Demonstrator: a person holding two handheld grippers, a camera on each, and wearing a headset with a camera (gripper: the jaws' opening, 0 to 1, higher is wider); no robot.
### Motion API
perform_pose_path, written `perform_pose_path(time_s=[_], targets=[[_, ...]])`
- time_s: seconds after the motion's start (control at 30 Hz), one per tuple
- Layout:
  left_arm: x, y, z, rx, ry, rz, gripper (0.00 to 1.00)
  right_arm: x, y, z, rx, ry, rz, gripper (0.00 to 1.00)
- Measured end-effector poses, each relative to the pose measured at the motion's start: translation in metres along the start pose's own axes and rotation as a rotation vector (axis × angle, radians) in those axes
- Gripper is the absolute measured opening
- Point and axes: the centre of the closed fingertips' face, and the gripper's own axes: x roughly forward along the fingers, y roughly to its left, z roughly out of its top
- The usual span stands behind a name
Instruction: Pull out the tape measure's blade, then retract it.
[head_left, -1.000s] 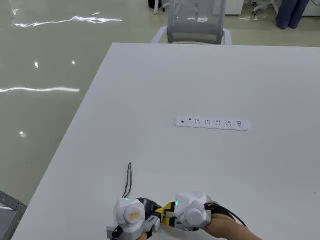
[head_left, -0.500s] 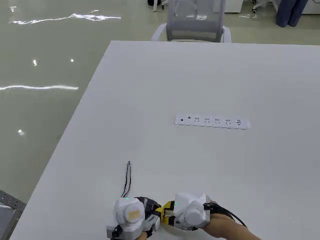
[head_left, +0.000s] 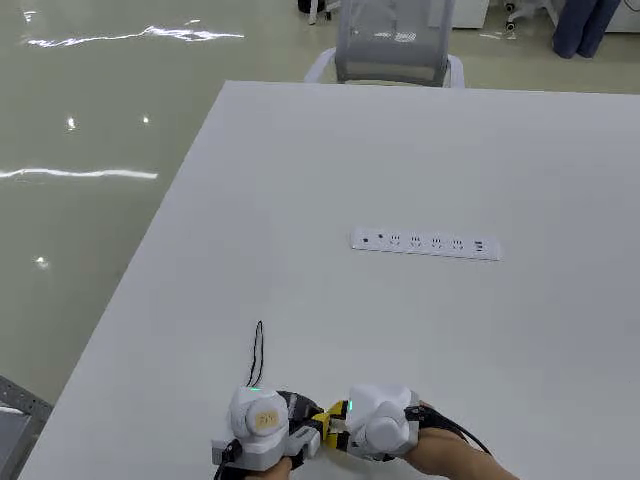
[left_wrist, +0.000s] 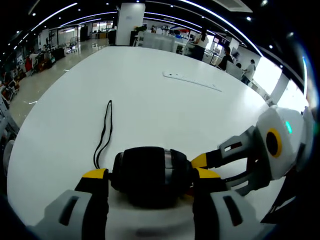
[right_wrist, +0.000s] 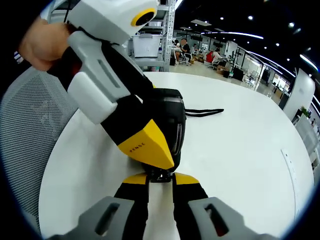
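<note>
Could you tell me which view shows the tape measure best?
The left gripper view: the tape measure sits whole and large between the left gripper's jaws. In the right gripper view, the left gripper's jaw covers much of it. In the head view, it is a small, mostly hidden dark patch.

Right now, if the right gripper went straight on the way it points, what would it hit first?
The tape measure: the right gripper is pinched on what looks like its blade tip, with the black case directly ahead, held by the left gripper.
</note>
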Motion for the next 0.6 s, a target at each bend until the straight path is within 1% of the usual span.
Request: perform_pose_path(time_s=[0.17,0.33,0.4,0.47,0.6], targets=[[-0.002,0.004,0.001,0.016,-0.007,-0.004,0.70,-0.001,-0.001,-0.002,0.011,0.007,-0.010,0.21],[-0.008,0.006,0.001,0.038,-0.016,-0.012,0.71,-0.006,0.004,-0.006,0.021,0.014,-0.018,0.24],[-0.011,0.008,0.001,0.056,-0.020,-0.010,0.72,-0.008,0.005,-0.008,0.029,0.017,-0.022,0.24],[-0.013,0.008,0.001,0.088,-0.024,-0.016,0.73,-0.011,0.006,-0.009,0.041,0.014,-0.033,0.27],[-0.020,0.012,0.000,0.114,-0.030,-0.022,0.72,-0.019,0.005,-0.006,0.090,-0.004,-0.059,0.30]])
